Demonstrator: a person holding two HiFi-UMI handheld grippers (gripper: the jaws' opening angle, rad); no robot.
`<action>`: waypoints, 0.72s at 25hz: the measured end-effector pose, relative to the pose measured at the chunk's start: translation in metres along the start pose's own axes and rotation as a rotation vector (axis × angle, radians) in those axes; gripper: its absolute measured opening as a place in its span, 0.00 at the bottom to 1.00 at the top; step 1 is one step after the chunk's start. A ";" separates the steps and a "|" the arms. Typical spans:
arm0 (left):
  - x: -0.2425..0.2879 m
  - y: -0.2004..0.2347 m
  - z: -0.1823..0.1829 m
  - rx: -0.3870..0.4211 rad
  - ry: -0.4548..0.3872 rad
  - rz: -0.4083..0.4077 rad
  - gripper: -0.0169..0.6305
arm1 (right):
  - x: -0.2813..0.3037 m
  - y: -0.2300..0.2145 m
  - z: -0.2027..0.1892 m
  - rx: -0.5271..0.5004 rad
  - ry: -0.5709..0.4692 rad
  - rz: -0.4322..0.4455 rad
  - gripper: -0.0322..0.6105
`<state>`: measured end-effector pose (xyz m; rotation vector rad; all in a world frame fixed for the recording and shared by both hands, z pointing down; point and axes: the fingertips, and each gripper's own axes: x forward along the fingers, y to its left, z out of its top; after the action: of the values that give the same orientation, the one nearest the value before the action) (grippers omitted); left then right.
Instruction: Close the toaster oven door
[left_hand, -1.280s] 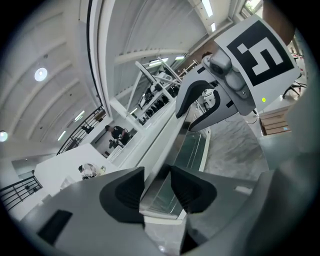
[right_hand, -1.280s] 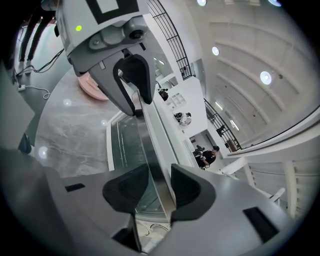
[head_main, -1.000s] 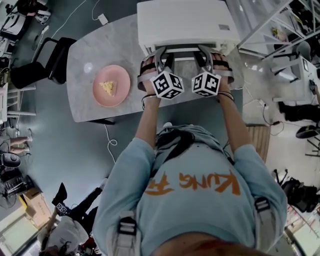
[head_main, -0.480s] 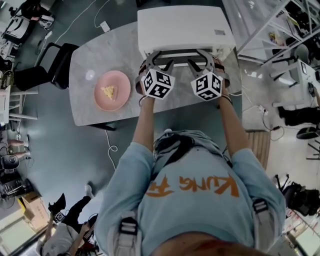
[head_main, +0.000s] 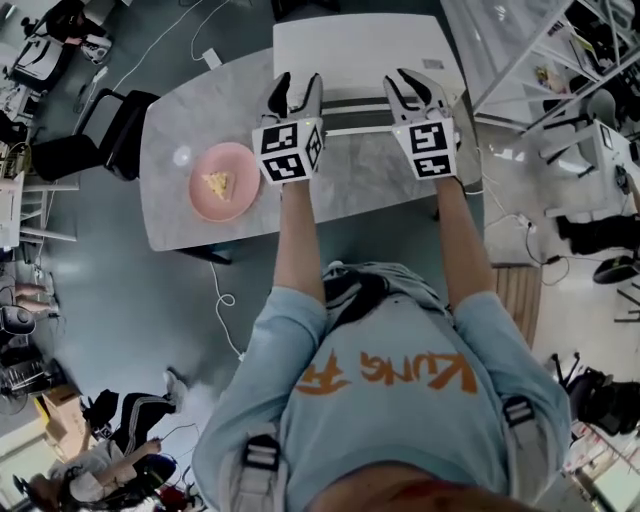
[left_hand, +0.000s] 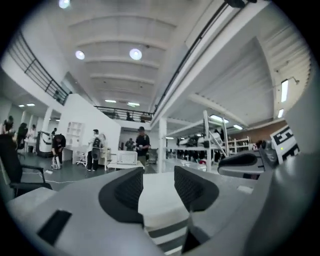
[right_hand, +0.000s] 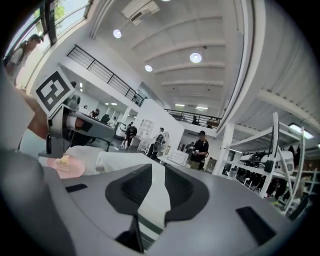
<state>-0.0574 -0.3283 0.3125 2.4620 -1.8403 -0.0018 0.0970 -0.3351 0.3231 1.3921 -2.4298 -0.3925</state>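
Grey stone counter (head_main: 370, 190) in a large open workshop, seen from above. A white oven (head_main: 360, 45) stands at its far edge, and a pink plate (head_main: 225, 180) lies to the left. The left gripper (head_main: 296, 90) has wide-open fingers (left_hand: 131, 189) that have just closed slightly. The right gripper (head_main: 418, 90) has fingers (right_hand: 137, 186) narrowed to a slim gap. Neither pair grips anything; only the oven's top shows between them. Both point level over the oven's front top edge, forearms straight and parallel. The door (head_main: 355, 118) looks raised; whether it is fully shut is unclear. A second ago both grippers sat lower at the oven's front, cubes tilted.
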 end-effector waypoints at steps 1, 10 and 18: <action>-0.003 0.006 0.012 -0.030 -0.038 0.032 0.30 | -0.001 -0.006 0.009 0.036 -0.022 -0.021 0.16; -0.039 -0.011 0.045 -0.153 -0.175 0.055 0.03 | -0.026 -0.022 0.018 0.410 -0.098 -0.122 0.05; -0.036 -0.012 0.034 -0.119 -0.135 0.075 0.03 | -0.027 -0.018 0.012 0.433 -0.075 -0.106 0.05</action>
<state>-0.0572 -0.2924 0.2765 2.3645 -1.9228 -0.2710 0.1186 -0.3195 0.3015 1.7081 -2.6141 0.0701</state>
